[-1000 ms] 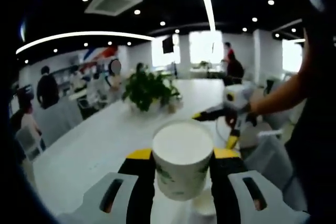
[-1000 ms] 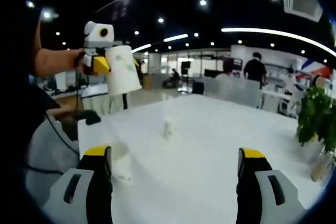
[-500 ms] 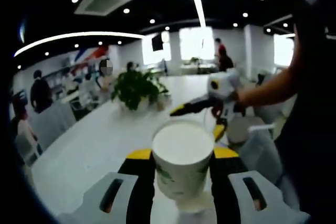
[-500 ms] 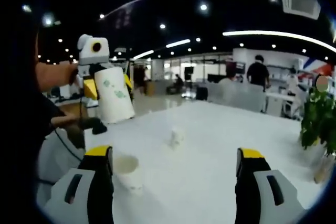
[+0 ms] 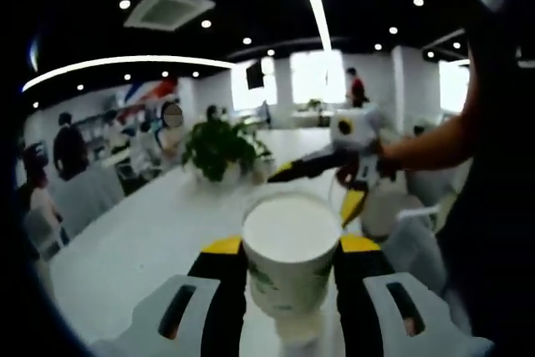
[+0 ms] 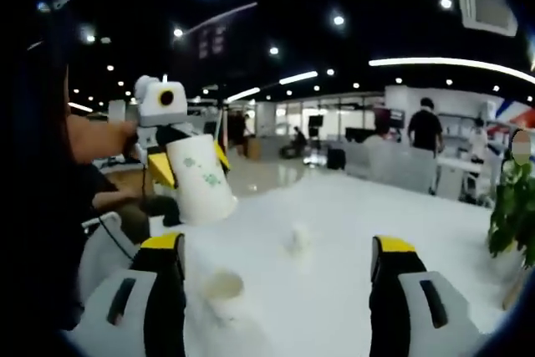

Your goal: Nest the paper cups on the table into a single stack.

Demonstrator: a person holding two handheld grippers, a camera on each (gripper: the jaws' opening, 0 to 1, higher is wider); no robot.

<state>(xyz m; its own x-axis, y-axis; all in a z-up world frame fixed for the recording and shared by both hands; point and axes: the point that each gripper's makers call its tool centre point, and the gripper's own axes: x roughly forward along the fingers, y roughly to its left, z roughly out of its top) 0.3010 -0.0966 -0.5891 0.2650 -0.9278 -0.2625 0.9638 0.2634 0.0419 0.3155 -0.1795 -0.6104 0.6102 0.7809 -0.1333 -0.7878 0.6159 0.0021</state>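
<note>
Our left claw (image 5: 291, 277) is pinching a paper cup (image 5: 290, 258) by its sides, mouth facing the camera, green print on its wall. In the right gripper view that held cup (image 6: 203, 189) has come lower than it was a second ago and now tips over the near end of the white table (image 6: 334, 232). Directly beneath it in the left gripper view, a second cup (image 5: 303, 336) peeks out under the held one, closer under it than a moment ago.

Our right claw (image 6: 276, 303) is spread wide with nothing between its jaws. In its own view the open cup (image 6: 224, 288) stands upright on the table just beside the left jaw, and a smaller, blurred third cup (image 6: 298, 238) sits farther out, well apart. The right claw also shows in the left gripper view (image 5: 322, 175), hovering over the table.

We judge the descent puts us at the nesting step: the held cup looks nearly lined up over the standing one. A potted plant (image 5: 219, 148) stands farther down the table.
</note>
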